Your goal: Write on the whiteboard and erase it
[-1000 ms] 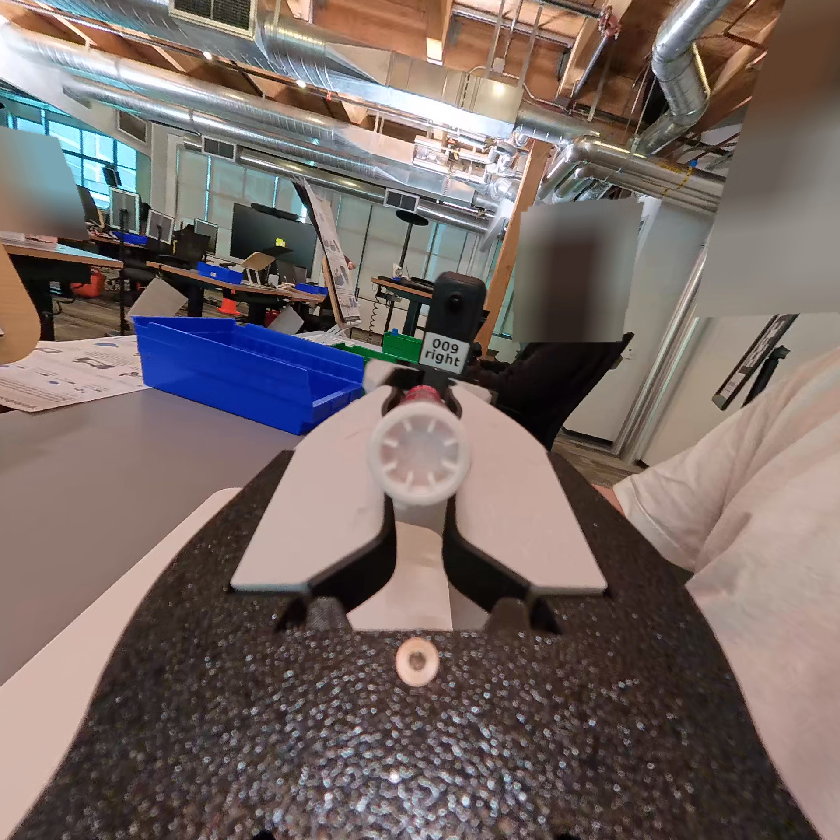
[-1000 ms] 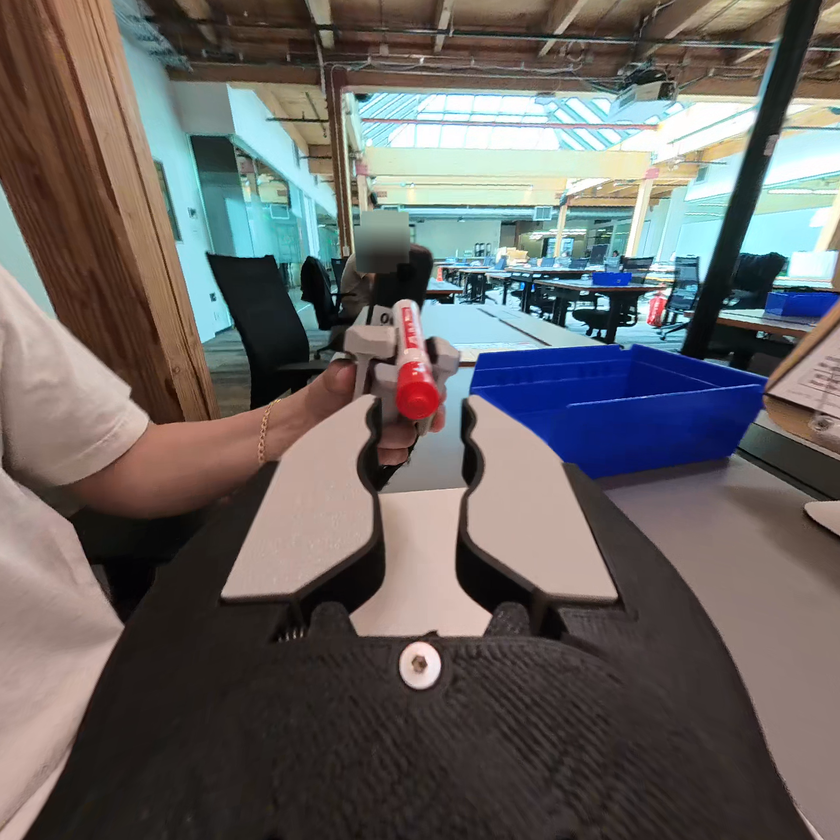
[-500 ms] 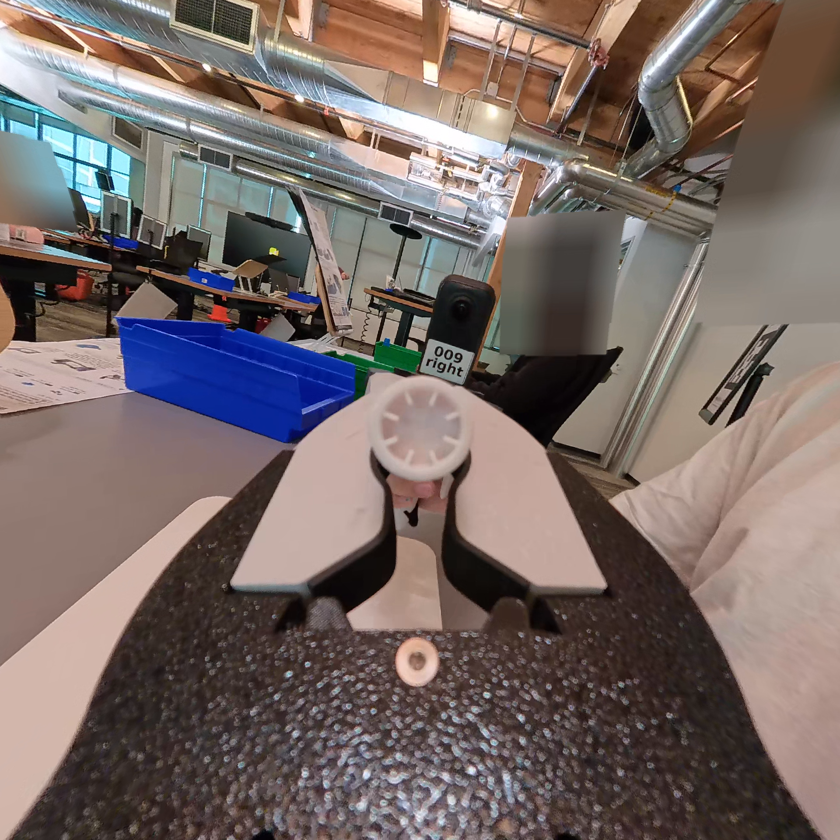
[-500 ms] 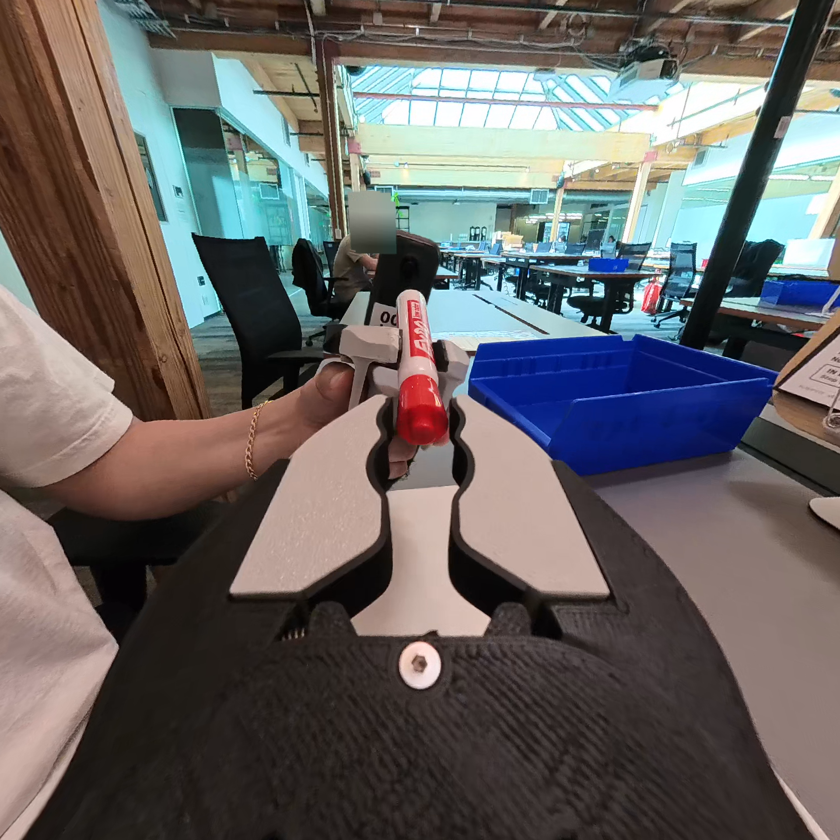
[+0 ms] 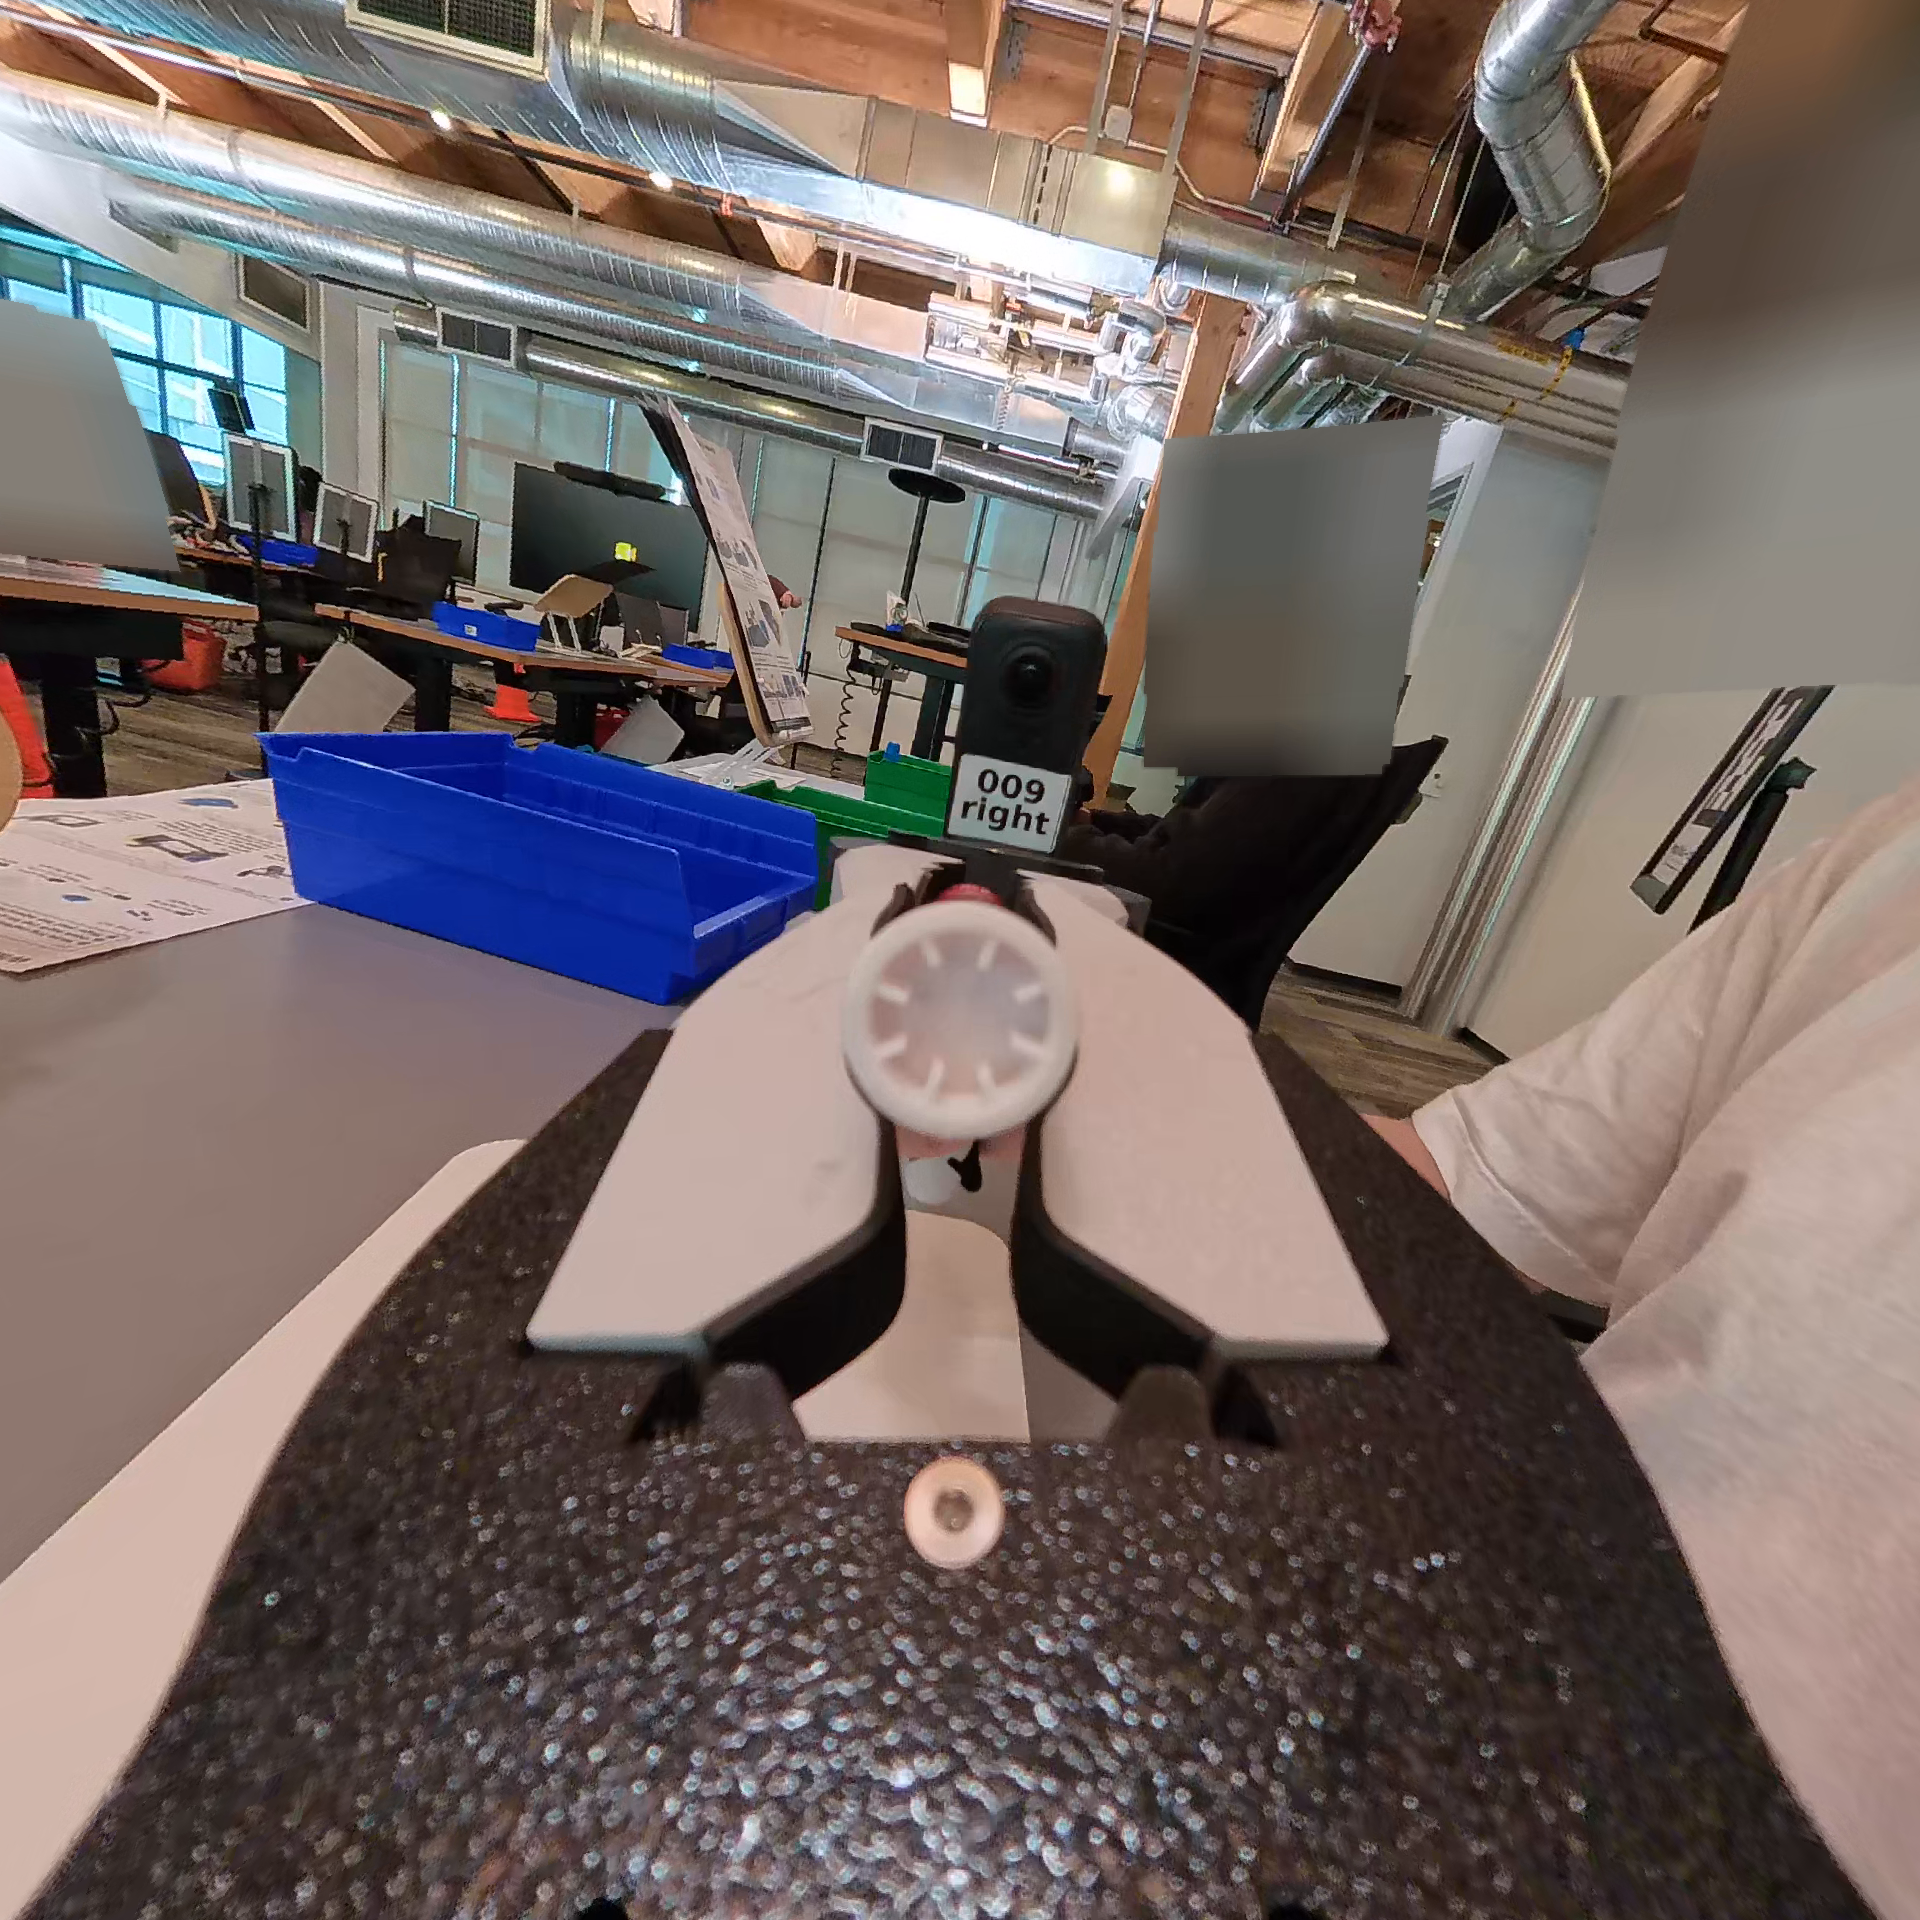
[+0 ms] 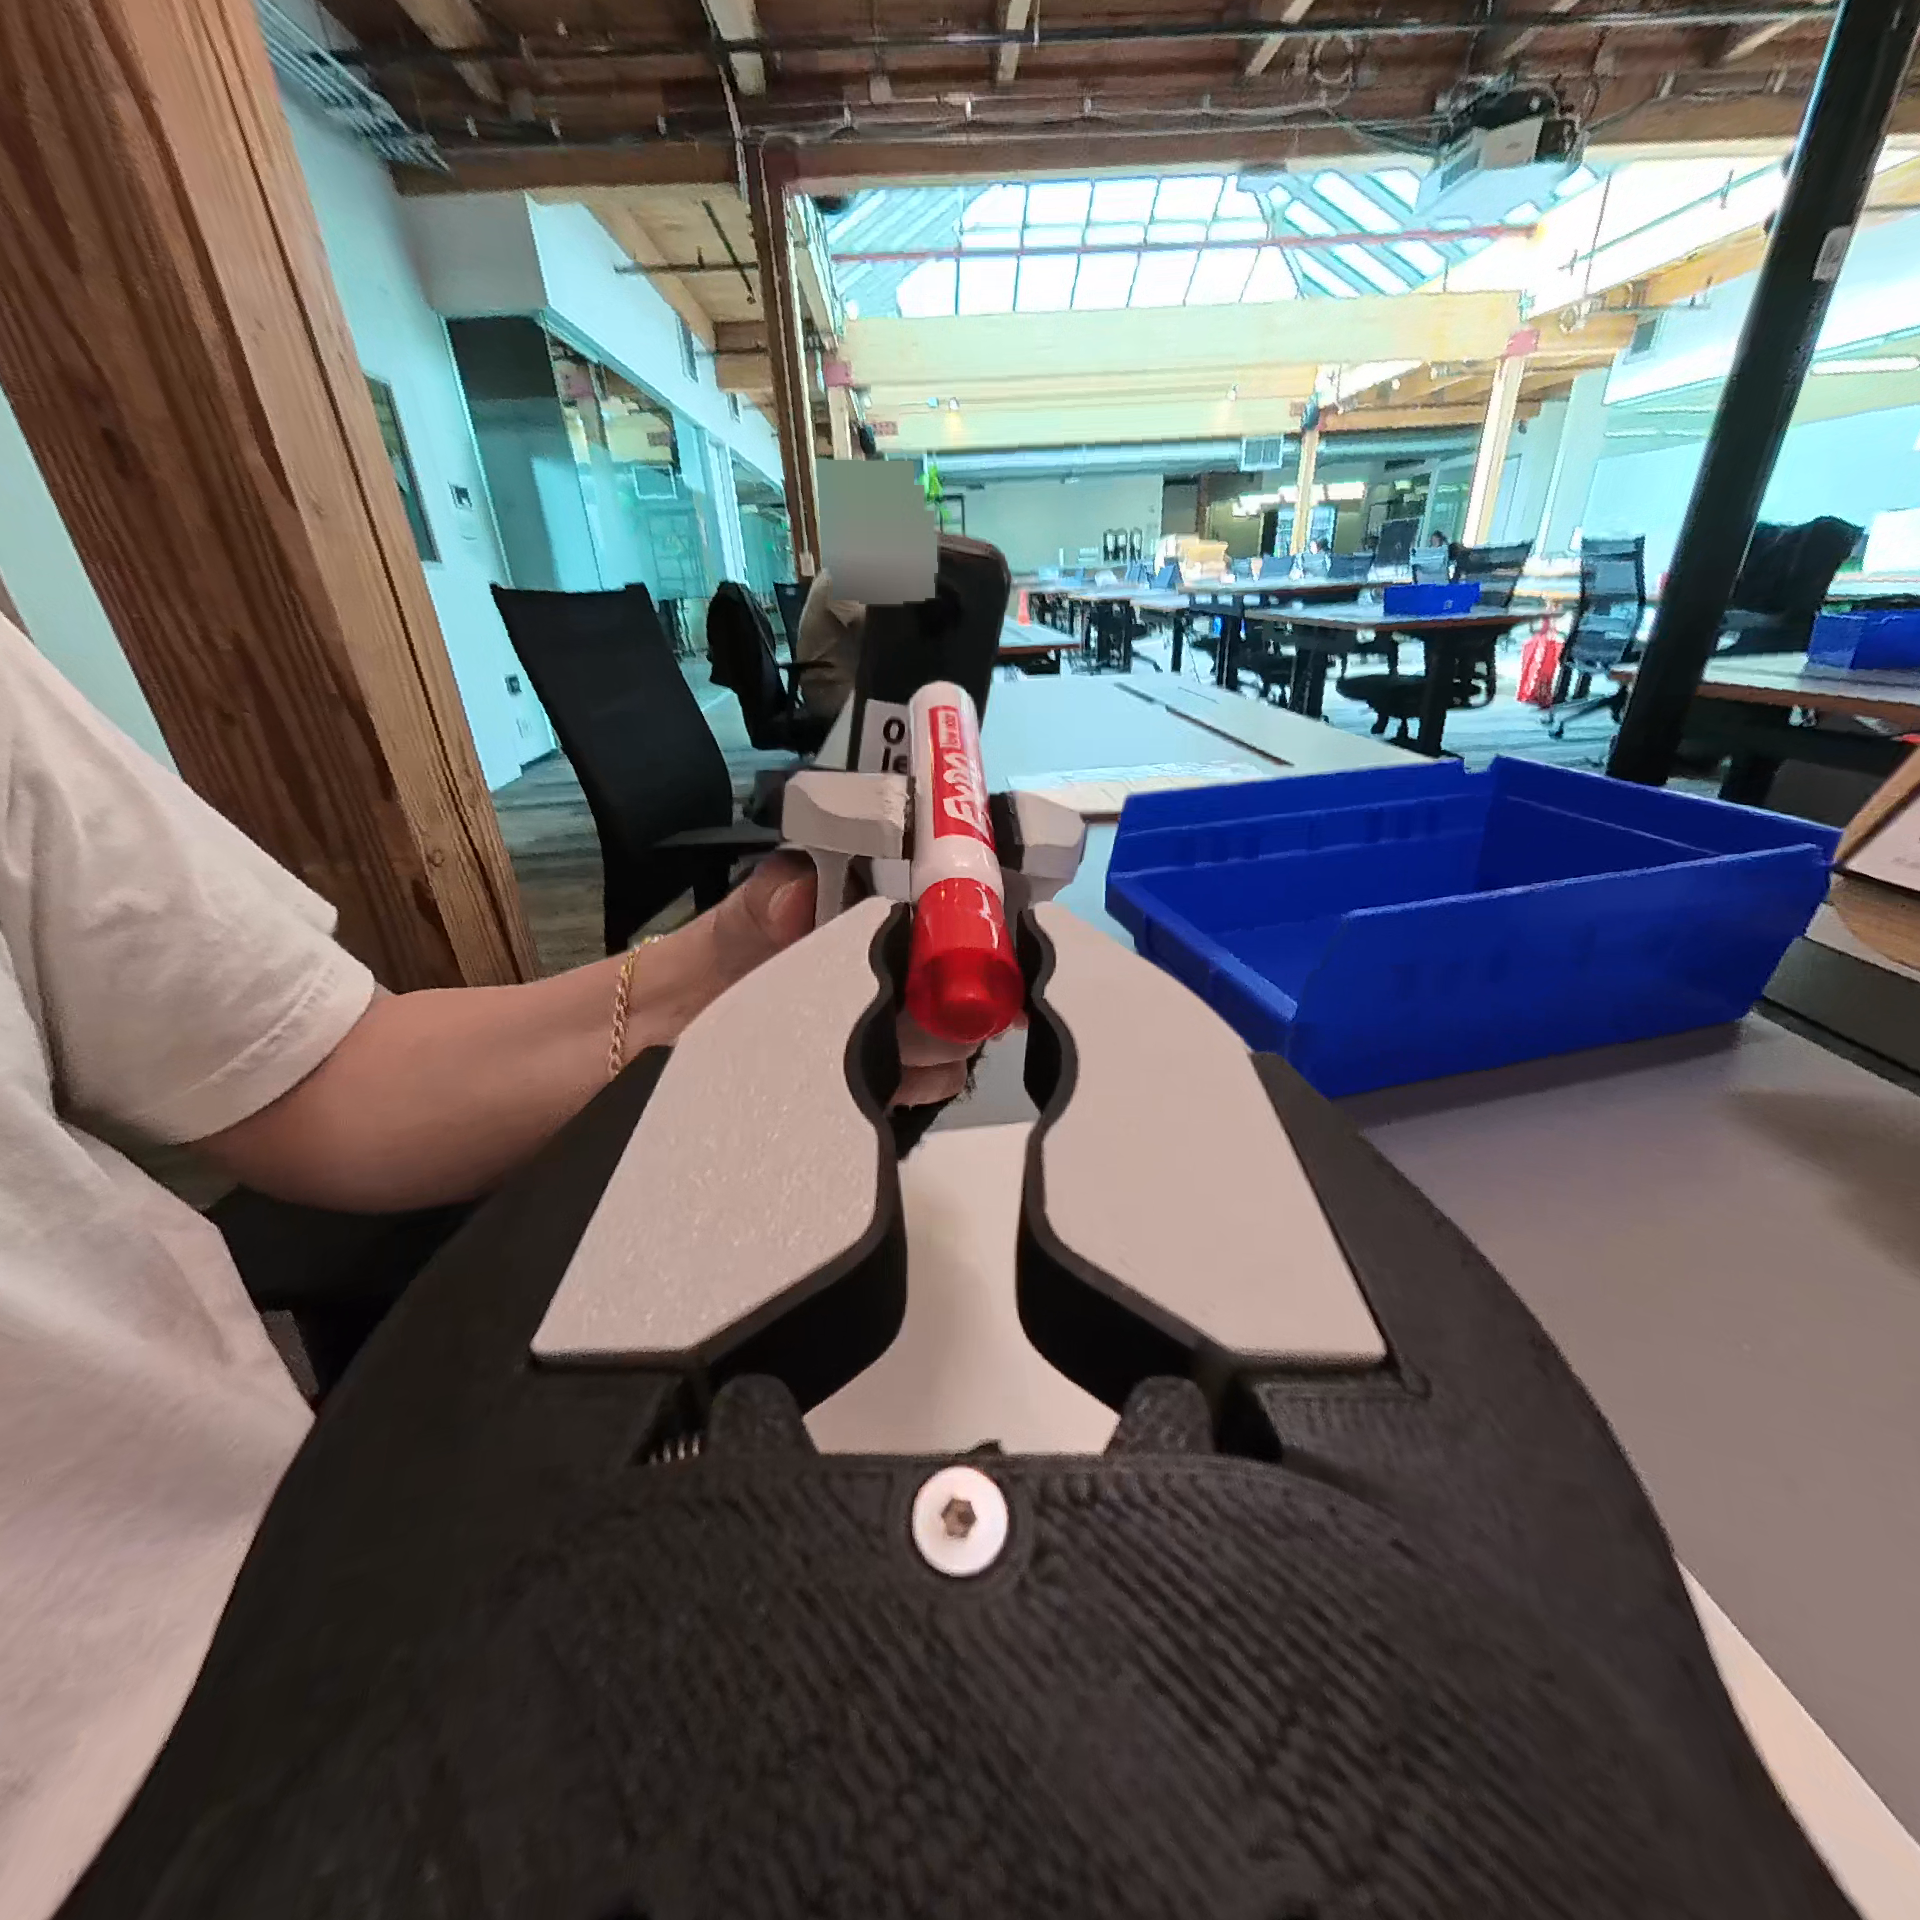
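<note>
The left hand-held gripper (image 5: 961, 1049) clamped the red-capped white plastic marker (image 6: 957, 883); its cap lay between the right hand-held gripper's (image 6: 958, 997) narrowed fingers.

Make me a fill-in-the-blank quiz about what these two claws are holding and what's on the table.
1. The left claw is shut on the marker, whose cap is coloured ____.
2. That cap sits between the fingers of the ____ claw.
3. The bin on the grey table is coloured ____.
Missing words: red; right; blue.
</note>
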A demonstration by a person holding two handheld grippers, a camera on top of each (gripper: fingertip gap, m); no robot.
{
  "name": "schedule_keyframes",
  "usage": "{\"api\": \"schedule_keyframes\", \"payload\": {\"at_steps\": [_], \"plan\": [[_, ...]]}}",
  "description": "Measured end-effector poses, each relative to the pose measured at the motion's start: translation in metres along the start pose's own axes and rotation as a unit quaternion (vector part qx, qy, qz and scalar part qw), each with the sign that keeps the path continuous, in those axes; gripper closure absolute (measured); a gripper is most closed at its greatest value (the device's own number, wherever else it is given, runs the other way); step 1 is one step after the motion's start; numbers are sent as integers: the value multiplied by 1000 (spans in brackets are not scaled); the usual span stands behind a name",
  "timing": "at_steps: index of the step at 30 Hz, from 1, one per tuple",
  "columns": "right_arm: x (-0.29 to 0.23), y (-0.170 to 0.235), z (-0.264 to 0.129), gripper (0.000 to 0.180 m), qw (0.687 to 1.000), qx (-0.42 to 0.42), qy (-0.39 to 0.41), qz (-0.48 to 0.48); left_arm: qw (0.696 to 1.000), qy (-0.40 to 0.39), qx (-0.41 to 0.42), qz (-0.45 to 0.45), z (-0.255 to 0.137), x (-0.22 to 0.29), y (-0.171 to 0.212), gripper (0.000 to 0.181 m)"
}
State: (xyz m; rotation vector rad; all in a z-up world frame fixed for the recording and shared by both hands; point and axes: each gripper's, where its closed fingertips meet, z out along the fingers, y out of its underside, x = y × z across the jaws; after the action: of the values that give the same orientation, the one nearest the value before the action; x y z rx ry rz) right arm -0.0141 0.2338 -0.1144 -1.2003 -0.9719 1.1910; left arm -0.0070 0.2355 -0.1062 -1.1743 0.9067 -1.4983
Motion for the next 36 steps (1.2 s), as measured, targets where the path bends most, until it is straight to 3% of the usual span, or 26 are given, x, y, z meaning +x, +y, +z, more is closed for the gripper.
{"api": "schedule_keyframes", "payload": {"at_steps": [7, 11, 14, 16, 18, 21, 23, 26, 28, 30, 31, 33, 35, 36], "plan": [[-1, 5, -6, 160, 988, -94, 44, -116, 999, 6, -27, -24, 1, 4, 6, 162], [8, 15, -9, 160, 947, -196, 103, -232, 993, 11, -28, -114, 0, -2, 11, 163], [6, 18, -8, 159, 979, -159, 63, -114, 999, -10, -44, -23, -1, -3, 12, 162], [-3, 12, -8, 159, 995, -90, -7, 32, 993, -21, -81, 80, 1, 3, 11, 162], [-8, 10, -9, 159, 987, -52, -65, 134, 976, -23, -115, 183, 2, 8, 10, 162], [-16, 7, -10, 160, 962, -13, -128, 243, 956, 1, -141, 257, 1, 15, 13, 162], [-9, 17, -10, 160, 972, -33, -93, 211, 964, -2, -160, 211, -2, 9, 18, 161], [1, 24, -11, 160, 992, -122, 16, 24, 993, 2, -111, 50, -3, 0, 21, 162], [9, 28, -13, 160, 974, -190, 77, -100, 996, 6, -74, -50, -5, -6, 22, 162], [12, 32, -13, 160, 964, -213, 89, -134, 994, 8, -56, -90, -7, -9, 25, 162], [10, 33, -13, 160, 968, -210, 75, -115, 994, 9, -53, -90, -8, -9, 26, 162], [4, 28, -17, 160, 988, -150, 12, 23, 998, 5, -56, -19, -9, -6, 26, 162], [28, 14, -47, 160, 990, -64, 28, 119, 994, -51, -64, 68, -32, -16, 14, 162], [40, 20, -61, 160, 988, -75, 54, 120, 991, -79, -75, 76, -46, -24, 10, 162]]}}
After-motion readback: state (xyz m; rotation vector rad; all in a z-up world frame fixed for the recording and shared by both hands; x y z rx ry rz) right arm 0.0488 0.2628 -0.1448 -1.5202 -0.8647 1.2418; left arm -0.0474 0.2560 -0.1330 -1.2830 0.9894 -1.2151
